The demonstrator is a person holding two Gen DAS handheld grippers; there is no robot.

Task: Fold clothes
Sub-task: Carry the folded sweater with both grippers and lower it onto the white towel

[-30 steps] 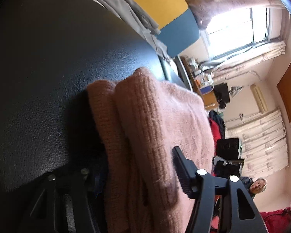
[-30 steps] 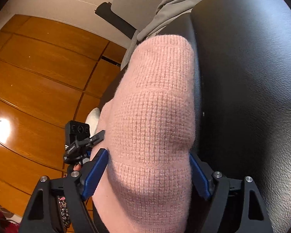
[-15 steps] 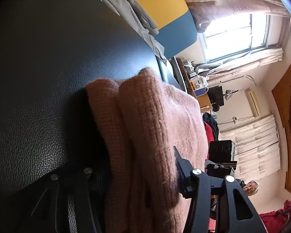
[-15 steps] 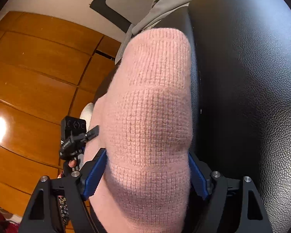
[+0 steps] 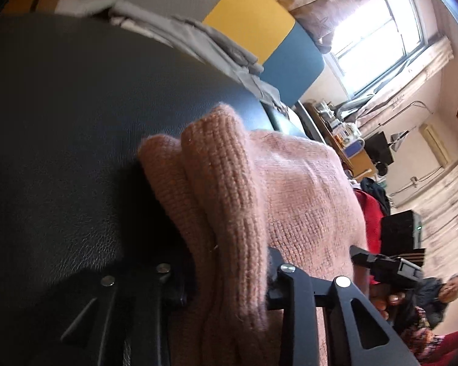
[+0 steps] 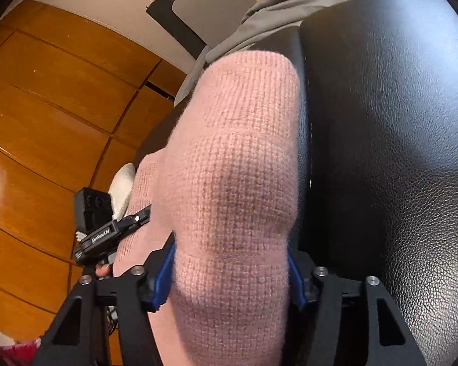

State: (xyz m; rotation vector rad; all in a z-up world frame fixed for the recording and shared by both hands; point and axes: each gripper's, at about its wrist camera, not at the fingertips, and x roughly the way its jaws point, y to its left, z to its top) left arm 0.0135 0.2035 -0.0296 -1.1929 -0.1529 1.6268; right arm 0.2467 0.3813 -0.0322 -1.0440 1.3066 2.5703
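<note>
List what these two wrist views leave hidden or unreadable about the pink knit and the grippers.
- Left wrist view: the pink knit runs off the bottom edge; its full shape is unseen.
- Left wrist view: the left gripper is closing; bunched knit hides its finger pads.
- Right wrist view: the knit bulges between the closing right gripper and hides the contact.
- Both views: the garment type cannot be told.

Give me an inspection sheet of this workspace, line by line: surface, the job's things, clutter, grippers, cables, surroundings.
Surface: black leather cushion, creased.
Job's things: pink knit sweater, bunched in thick folds.
Clutter: grey garment heaped at the far edge.
Grippers: left gripper and right gripper both closing, sweater folds between the jaws, pads pressing in.
Cables: nothing seen.
Surroundings: wooden panelling, bright window with curtains, yellow and blue panel.
</note>
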